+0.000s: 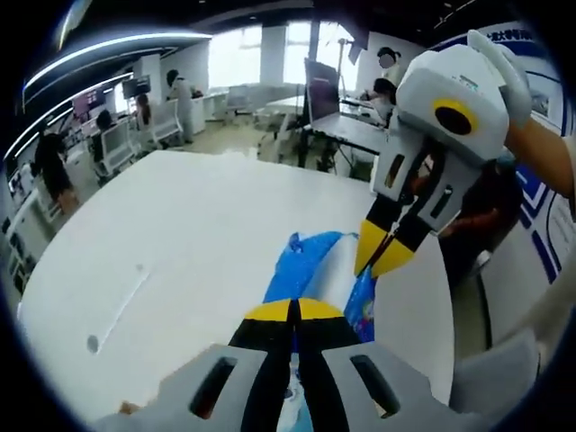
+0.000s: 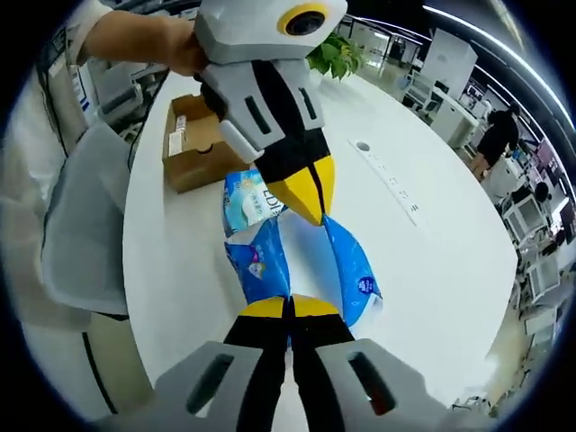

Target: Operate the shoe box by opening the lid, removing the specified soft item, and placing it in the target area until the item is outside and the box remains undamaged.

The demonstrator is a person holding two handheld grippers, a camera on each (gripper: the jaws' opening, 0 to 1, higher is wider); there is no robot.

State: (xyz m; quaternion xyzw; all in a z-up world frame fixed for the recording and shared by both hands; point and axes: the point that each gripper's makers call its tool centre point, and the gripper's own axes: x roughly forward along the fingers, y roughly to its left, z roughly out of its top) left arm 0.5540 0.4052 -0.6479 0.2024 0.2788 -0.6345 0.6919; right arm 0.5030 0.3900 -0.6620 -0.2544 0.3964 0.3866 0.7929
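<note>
Both grippers, left (image 1: 294,312) and right (image 2: 290,308), are clamped on the blue pack (image 2: 346,261), mid-frame over the bench (image 2: 450,270). Box (image 2: 193,144) sits upper left.

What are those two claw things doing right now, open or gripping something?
Left gripper: shut on one end of the blue soft pack.
Right gripper: shut on the pack's other end, holding it above the white table.

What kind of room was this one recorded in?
Probably an open-plan office or lab: desks with monitors, office chairs with people at workstations, and a large white table under big windows.
</note>
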